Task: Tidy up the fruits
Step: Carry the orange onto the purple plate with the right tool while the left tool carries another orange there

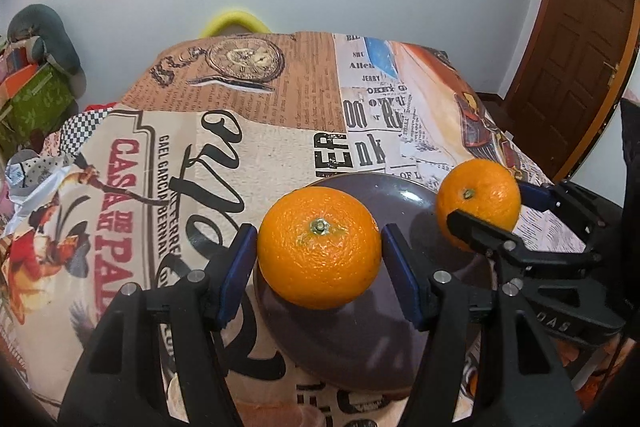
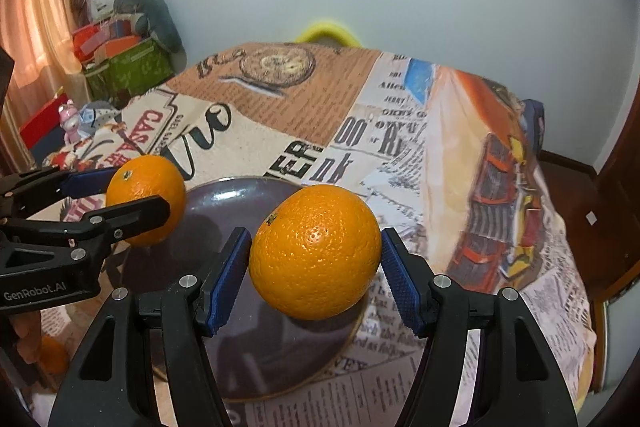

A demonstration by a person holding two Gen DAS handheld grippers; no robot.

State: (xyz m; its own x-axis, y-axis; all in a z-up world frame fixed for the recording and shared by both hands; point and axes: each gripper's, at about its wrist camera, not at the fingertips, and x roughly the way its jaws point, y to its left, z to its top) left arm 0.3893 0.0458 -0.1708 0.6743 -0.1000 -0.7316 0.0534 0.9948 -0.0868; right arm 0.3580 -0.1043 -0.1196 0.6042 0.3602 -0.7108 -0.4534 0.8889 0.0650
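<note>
Oranges are gripped in both tools above a dark plate (image 1: 352,339) set on a printed tablecloth (image 1: 248,147). One orange (image 1: 319,247) is clamped between the blue pads of the left gripper (image 1: 319,259), over the plate's 9 o'clock side. The second orange (image 2: 315,251) is clenched by the right gripper (image 2: 316,267), at the plate's 3 o'clock edge.
</note>
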